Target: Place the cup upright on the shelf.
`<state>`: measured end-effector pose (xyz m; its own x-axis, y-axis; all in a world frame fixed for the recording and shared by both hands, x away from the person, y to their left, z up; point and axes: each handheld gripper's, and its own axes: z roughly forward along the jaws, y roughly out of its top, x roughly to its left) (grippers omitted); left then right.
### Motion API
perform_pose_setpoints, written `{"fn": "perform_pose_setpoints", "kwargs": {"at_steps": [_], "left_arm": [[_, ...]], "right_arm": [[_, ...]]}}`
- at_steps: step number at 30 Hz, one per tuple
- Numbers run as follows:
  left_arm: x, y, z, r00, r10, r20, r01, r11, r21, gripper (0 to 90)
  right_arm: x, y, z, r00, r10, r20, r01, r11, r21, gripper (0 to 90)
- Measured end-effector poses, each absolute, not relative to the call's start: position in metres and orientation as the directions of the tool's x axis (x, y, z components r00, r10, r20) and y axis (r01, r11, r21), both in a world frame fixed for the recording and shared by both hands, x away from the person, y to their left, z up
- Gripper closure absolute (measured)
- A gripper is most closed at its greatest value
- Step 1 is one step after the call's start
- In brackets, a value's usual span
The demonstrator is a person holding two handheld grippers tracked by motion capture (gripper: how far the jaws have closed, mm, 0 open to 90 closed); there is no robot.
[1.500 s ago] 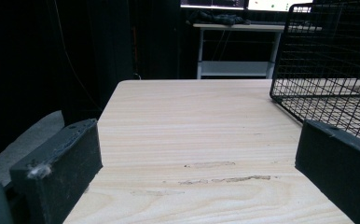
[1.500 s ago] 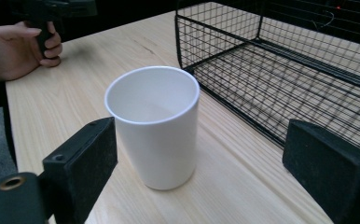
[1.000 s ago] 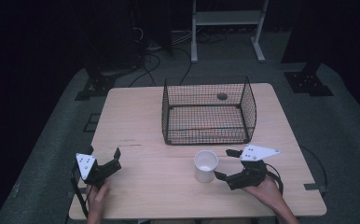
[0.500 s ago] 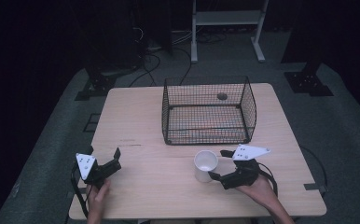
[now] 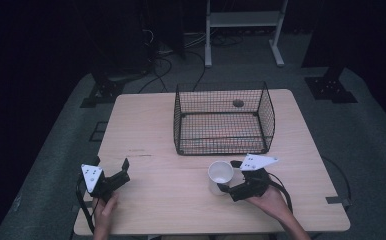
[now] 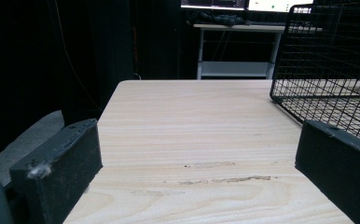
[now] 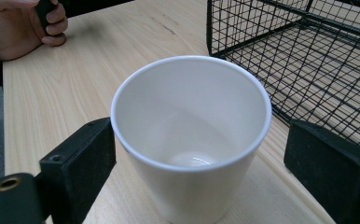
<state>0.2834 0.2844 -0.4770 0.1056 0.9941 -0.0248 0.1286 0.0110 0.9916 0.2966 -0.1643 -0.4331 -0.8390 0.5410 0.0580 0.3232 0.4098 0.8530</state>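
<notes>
Cup (image 5: 220,176) stands upright on the table (image 5: 171,200), at six o'clock from the basket (image 5: 223,120); the right gripper (image 5: 227,176) straddles it, jaws spread, likely readying a squeeze. Left gripper (image 5: 113,170) waits, jaws spread.

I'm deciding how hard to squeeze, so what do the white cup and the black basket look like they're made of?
The white cup looks like glazed ceramic, possibly hard plastic: smooth, glossy, with a highlight at its bottom and a fairly thick rim. The basket looks like dark-coated metal wire: thin rods in a see-through grid. The right gripper straddles the cup, jaws open.
</notes>
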Motion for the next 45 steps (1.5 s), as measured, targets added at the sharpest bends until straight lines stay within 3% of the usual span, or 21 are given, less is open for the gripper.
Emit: {"fn": "perform_pose_setpoints", "kwargs": {"at_steps": [19, 22, 35, 45], "left_arm": [[0.283, 0.285, -0.477, 0.105, 0.994, -0.025, 0.129, 0.012, 0.992, 0.0], [0.283, 0.285, -0.477, 0.105, 0.994, -0.025, 0.129, 0.011, 0.992, 0.0], [0.283, 0.285, -0.477, 0.105, 0.994, -0.024, 0.13, 0.011, 0.991, 0.0], [0.283, 0.284, -0.477, 0.105, 0.994, -0.026, 0.129, 0.012, 0.992, 0.0]], "right_arm": [[0.307, -0.149, -0.443, -0.839, 0.54, 0.064, 0.333, 0.419, 0.845, 8.5], [0.308, -0.148, -0.444, -0.848, 0.525, 0.077, 0.333, 0.415, 0.847, 16.1], [0.314, -0.16, -0.423, -0.875, 0.459, 0.156, 0.351, 0.377, 0.857, 19.5], [0.322, -0.166, -0.407, -0.878, 0.454, 0.152, 0.352, 0.396, 0.848, 19.6]]}}
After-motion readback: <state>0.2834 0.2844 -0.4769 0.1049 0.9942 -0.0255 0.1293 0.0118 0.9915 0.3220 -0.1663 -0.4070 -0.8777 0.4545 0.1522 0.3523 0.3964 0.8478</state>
